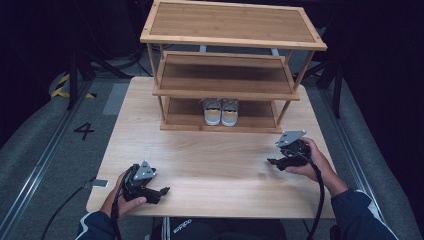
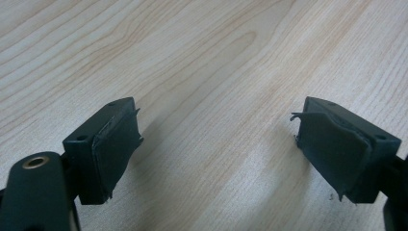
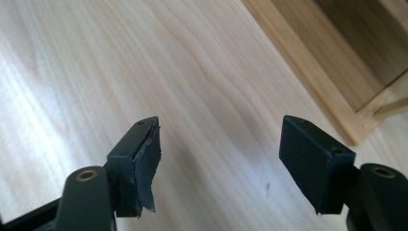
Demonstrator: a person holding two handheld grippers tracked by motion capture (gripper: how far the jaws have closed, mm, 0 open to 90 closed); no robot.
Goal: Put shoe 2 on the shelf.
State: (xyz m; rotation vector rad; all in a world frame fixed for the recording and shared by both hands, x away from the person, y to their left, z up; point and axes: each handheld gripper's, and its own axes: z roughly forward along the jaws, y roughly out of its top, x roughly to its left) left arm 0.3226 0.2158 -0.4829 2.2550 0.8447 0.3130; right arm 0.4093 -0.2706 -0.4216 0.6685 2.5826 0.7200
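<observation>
Both the left gripper [image 1: 164,190] and right gripper [image 1: 270,161] rested empty over the tabletop [image 1: 210,155], fingers spread, probably because the shoes [image 1: 221,111] already sat paired on the rack's bottom shelf [image 1: 185,116].

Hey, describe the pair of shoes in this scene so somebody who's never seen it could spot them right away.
Start at the three-tier wooden rack at the far end of the light wood table. On its bottom shelf, near the middle, sits the pair of shoes, side by side. They are pale grey with yellow-orange patches on the ends facing the person, and they are the rack's sole contents.
</observation>
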